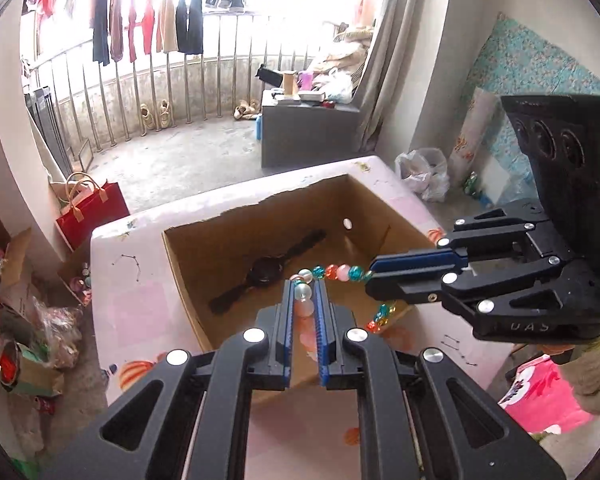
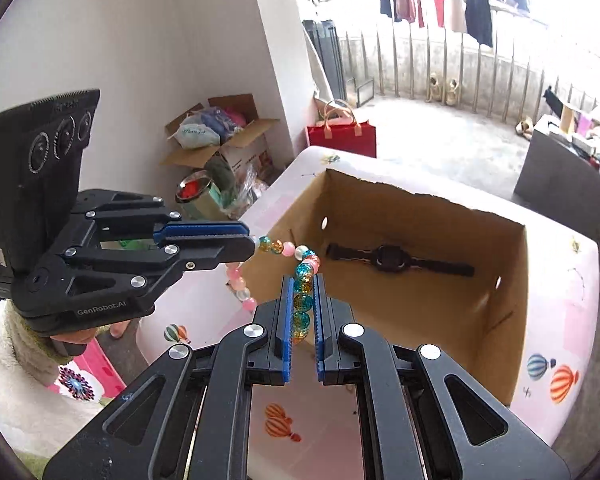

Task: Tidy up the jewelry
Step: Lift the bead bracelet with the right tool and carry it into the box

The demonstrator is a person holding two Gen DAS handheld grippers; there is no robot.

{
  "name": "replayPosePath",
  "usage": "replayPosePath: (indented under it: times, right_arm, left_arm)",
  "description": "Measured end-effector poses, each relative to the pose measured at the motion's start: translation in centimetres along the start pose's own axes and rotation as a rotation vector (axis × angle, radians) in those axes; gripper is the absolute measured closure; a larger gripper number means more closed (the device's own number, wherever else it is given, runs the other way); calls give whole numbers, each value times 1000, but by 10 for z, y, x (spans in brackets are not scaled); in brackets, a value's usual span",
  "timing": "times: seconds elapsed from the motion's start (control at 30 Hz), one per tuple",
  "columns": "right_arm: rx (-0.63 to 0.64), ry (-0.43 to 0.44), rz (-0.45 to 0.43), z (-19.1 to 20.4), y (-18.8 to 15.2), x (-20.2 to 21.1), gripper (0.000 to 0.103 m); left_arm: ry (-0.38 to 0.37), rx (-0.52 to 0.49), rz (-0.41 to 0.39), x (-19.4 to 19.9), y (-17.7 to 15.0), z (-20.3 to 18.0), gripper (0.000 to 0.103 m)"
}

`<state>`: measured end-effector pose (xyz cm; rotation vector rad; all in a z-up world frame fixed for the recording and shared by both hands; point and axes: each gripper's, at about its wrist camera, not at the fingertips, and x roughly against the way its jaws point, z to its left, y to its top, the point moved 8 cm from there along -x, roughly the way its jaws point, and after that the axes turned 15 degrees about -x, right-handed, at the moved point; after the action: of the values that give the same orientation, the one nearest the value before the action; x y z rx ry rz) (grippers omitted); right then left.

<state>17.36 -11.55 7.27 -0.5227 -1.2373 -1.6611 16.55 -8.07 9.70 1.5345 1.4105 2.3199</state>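
My left gripper (image 1: 305, 285) is pinched on a string of glass beads, pale pink and frosted ones showing between its blue pads. My right gripper (image 2: 303, 280) is pinched on the same bead bracelet (image 1: 336, 272), holding teal and amber beads. The bracelet hangs stretched between the two grippers in the air, with a short loop drooping below each one.

Just beyond and below the beads sits an open cardboard box (image 2: 516, 280) on a counter (image 2: 560, 320) covered in a pale pink cloth printed with hot-air balloons. A black wristwatch (image 2: 392, 258) already lies flat on the box floor, straps spread out, well apart from the bracelet.

I judge the step in hand to be carrying the bracelet over to the box. The next move calls for bringing both grippers forward over the opening, lowering them together, and letting go so the beads land beside the watch, not on it.

In the way: the near wall of the box, with its ragged torn edge, could snag the drooping loops if I come in too low.

Around the counter, off to the sides, stand a red shopping bag (image 1: 94, 210) on the floor, an open carton of bundled things (image 2: 224, 136), and clothes hanging at a railed balcony (image 1: 140, 12).
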Motion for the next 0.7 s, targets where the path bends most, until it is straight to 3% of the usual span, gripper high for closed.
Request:
replayPosePath:
  times: [0.1,0.17,0.23,0.33,0.4,0.5,0.63,0.67,0.7]
  right_arm:
    - [-28,-51,177,-23,7,-55,96]
    - [-62,-87,285,-36,5,-80,96]
    - [-93,-104,356,-47,0,-101,96]
    - [-170,-64,440,-60,-4,-122,96]
    - [-213,-58,490,-65,-13,-131,95]
    - [-215,-84,486,-68,-11,-137,90]
    - [-190,-75,344,-65,6,-106,88]
    - [-180,-76,292,-64,12,-93,88]
    - [-176,-73,247,-63,17,-81,88]
  left_arm:
    - [2,-7,135,-45,3,11,94]
    - [-36,13,221,-71,-6,19,94]
    - [-28,11,305,-98,-17,27,94]
    - [3,28,403,-124,-33,37,94]
    - [-24,46,448,-131,-46,36,93]
    - [-19,3,455,-137,-54,41,93]
    - [-8,28,385,-120,-47,49,91]
    - [-6,31,356,-112,-44,51,88]
    - [12,29,326,-101,-40,52,78]
